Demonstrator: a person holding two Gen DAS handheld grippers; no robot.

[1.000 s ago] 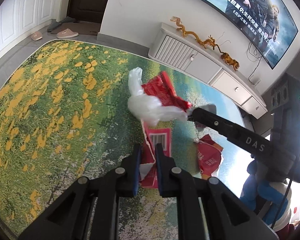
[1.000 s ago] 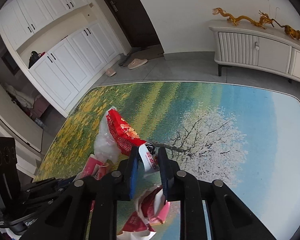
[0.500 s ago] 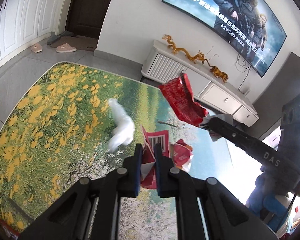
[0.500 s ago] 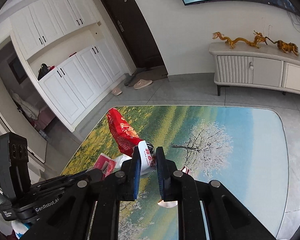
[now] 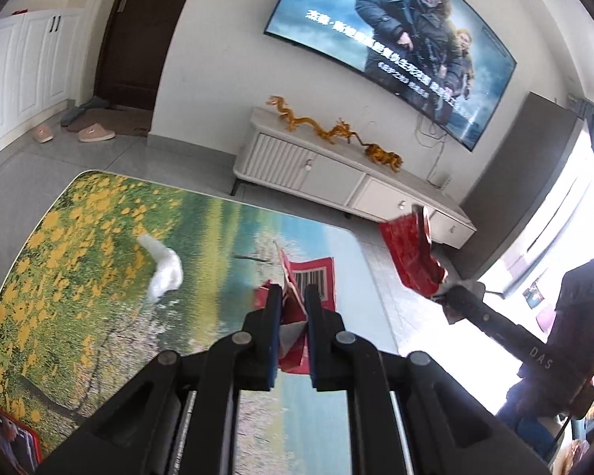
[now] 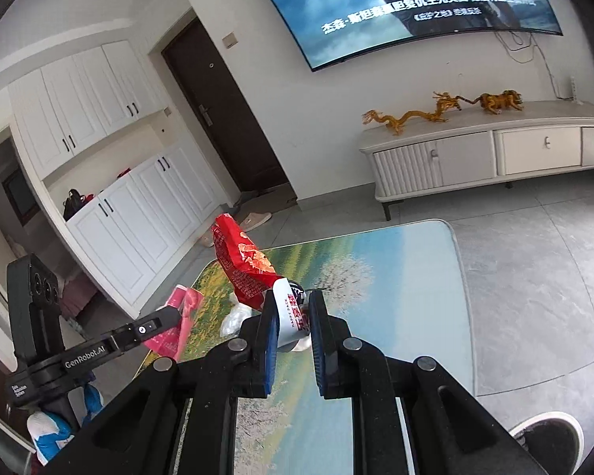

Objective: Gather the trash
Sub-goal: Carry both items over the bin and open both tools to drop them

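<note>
My left claw (image 5: 292,308) pinches the barcode wrapper (image 5: 311,281) and my right claw (image 6: 290,316) pinches the red snack bag (image 6: 243,265), both by thin edges that could slip free, while the white plastic wad (image 5: 163,271) lies uncollected on the rug (image 5: 79,261).

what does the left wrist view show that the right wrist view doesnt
Only the left wrist view shows the barcode wrapper pinched in the left tool with its printed face visible, the white plastic bag lying in full on the rug, and a phone-like red object at the rug's corner.

Only the right wrist view shows the white cupboards, a shoe and the red snack bag's printed front in the right tool.

Both show the TV, the dragon figurine on the cabinet, the dark door, and both wrappers held above the rug.
</note>
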